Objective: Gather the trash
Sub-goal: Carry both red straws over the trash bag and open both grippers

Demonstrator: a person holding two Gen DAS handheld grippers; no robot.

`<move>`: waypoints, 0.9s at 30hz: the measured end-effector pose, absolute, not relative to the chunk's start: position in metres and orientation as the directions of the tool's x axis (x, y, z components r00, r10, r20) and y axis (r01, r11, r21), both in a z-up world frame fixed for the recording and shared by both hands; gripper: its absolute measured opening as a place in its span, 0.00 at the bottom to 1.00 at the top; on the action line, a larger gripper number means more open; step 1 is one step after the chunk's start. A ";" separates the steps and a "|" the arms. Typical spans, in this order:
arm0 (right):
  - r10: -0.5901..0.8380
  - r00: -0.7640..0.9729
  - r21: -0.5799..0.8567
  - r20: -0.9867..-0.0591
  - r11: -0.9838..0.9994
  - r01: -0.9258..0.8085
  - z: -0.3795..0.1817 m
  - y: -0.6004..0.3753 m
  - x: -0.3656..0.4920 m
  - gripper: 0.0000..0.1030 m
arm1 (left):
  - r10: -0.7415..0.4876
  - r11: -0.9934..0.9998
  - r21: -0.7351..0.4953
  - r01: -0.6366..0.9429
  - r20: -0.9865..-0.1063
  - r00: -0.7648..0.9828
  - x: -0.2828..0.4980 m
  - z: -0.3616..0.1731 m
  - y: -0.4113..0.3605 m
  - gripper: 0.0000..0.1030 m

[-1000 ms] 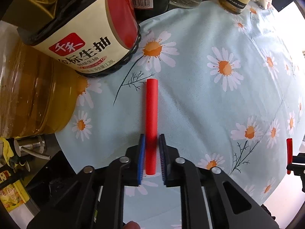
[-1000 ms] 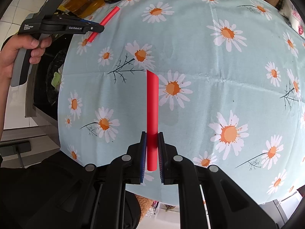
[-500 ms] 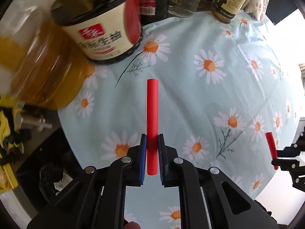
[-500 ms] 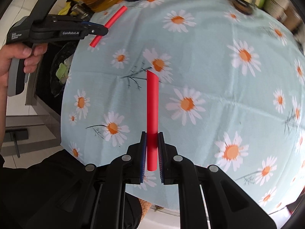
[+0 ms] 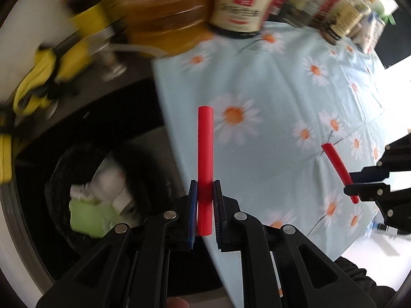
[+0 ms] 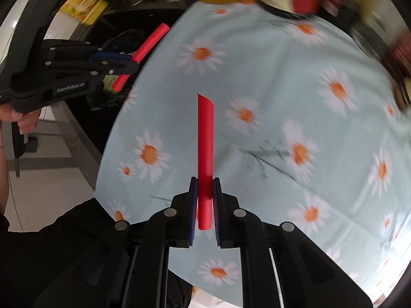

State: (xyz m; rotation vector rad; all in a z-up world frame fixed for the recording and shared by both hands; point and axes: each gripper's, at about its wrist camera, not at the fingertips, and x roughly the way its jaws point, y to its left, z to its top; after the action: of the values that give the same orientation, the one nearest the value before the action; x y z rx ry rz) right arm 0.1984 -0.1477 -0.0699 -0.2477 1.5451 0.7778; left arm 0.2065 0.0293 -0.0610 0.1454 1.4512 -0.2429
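While both views are motion-blurred at the back, the foreground reads fine: worktop (image 5: 295,118) under a pale blue daisy cloth, a row of bottles and jars (image 5: 239,2) along its far edge, labels unreadable. Black bin (image 5: 77,179) sits below the worktop's left edge, already holding green and white trash. Left claw (image 5: 205,205) is clamped on red tube 1 (image 5: 205,148), pads pressed to both sides near its lower end; the tube stands straight up along the fingers, over the worktop edge next to the bin. Right claw (image 6: 205,202) is likewise closed tight on red tube 2 (image 6: 205,138), slant-cut top end, held above the cloth. Each claw shows in the other's view, tube gripped.
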 end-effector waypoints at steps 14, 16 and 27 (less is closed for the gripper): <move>0.256 -0.198 0.319 -0.946 0.640 -0.699 -0.069 -0.008 0.200 0.13 | -0.064 0.997 -0.059 0.041 -0.990 0.126 0.157 -0.061 0.159 0.10; 0.255 -0.202 0.321 -0.945 0.627 -0.710 -0.068 0.015 0.201 0.13 | -0.063 0.998 -0.061 0.023 -0.990 0.127 0.154 -0.061 0.173 0.10; 0.265 -0.230 0.349 -0.936 0.630 -0.694 -0.077 0.104 0.215 0.13 | -0.084 0.996 -0.085 -0.006 -0.989 0.123 0.153 -0.070 0.248 0.10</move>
State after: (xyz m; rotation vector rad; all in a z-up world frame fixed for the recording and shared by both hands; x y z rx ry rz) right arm 0.2154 0.1040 -0.0773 -0.3686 1.5643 0.9273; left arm 0.1528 0.2484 -0.0700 -0.0744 1.4467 -0.0566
